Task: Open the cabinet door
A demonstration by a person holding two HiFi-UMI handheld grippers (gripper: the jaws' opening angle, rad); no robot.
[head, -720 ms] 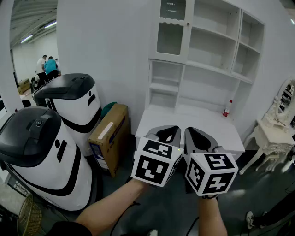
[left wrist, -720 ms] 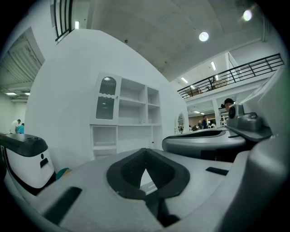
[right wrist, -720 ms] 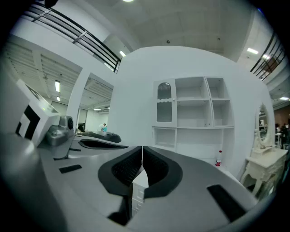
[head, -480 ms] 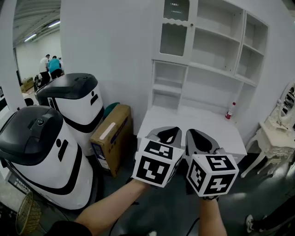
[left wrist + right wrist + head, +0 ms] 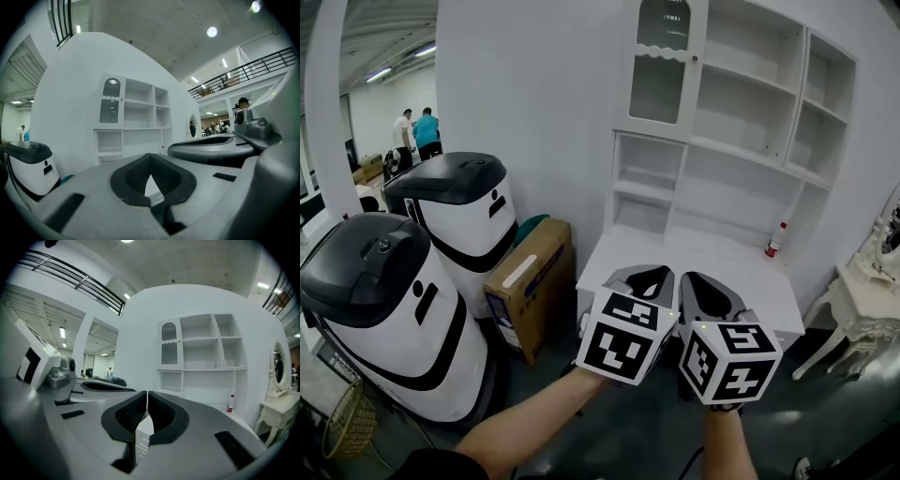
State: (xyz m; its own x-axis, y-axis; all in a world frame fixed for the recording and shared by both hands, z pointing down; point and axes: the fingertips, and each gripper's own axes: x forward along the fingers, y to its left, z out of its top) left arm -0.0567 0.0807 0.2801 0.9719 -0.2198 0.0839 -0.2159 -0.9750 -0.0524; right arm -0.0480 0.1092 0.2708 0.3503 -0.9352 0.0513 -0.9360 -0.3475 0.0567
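Two grippers are held side by side, low in front of a tall white cabinet (image 5: 750, 141), and both are empty. The left gripper (image 5: 640, 275) has its fingers (image 5: 133, 176) pressed together at the tips, with only a small wedge of light below them. The right gripper (image 5: 709, 281) has its fingers (image 5: 129, 414) closed to a thin slit. In the head view their marker cubes (image 5: 623, 339) cover most of each gripper's body and the hands behind. Only bare forearms (image 5: 534, 427) show, cut off by the bottom edge.

The cabinet door (image 5: 667, 70) is the narrow glazed one at the cabinet's upper left, above both grippers and well apart from them. It looks shut, flush in its frame. Its arched top runs out of the head view, and any handle is too small to make out. What lies behind the glass is too dark to tell.

The cabinet's right side is cut off too, and the grippers hide the front edge of the white surface (image 5: 712, 258) below the shelves. A small red-capped bottle (image 5: 775, 241) stands on that surface near its right end, its label unreadable. A cardboard box (image 5: 530, 281) stands between the cabinet and two white-and-black machines (image 5: 384, 319). Far-off people (image 5: 414, 131) are only small figures.
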